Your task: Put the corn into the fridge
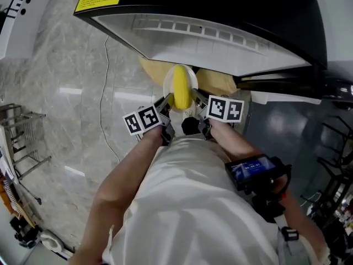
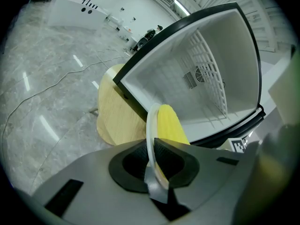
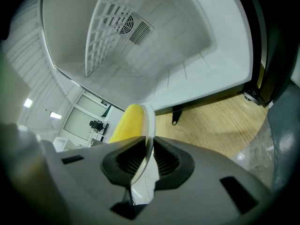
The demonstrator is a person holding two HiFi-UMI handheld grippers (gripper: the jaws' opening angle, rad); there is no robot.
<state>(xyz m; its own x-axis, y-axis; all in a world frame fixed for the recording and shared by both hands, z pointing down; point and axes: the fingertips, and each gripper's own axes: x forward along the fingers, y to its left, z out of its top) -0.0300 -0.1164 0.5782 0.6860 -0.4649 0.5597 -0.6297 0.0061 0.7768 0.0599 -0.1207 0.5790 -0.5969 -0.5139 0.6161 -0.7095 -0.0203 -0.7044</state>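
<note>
Pinched thin round white plate (image 1: 167,85) at opposite rims with left gripper (image 1: 165,105) and right gripper (image 1: 199,105). Bore smooth yellow corn (image 1: 181,87) before ribbed white fridge (image 1: 220,35) on wooden table (image 1: 218,81).

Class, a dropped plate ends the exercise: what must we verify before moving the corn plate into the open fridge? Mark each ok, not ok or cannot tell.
1. Left gripper shut on the white round plate's rim: ok.
2. Right gripper shut on the opposite rim: ok.
3. Yellow corn cob lying on the plate: ok.
4. Black fridge open, white cavity ahead: ok.
5. Plate held level: cannot tell.
</note>
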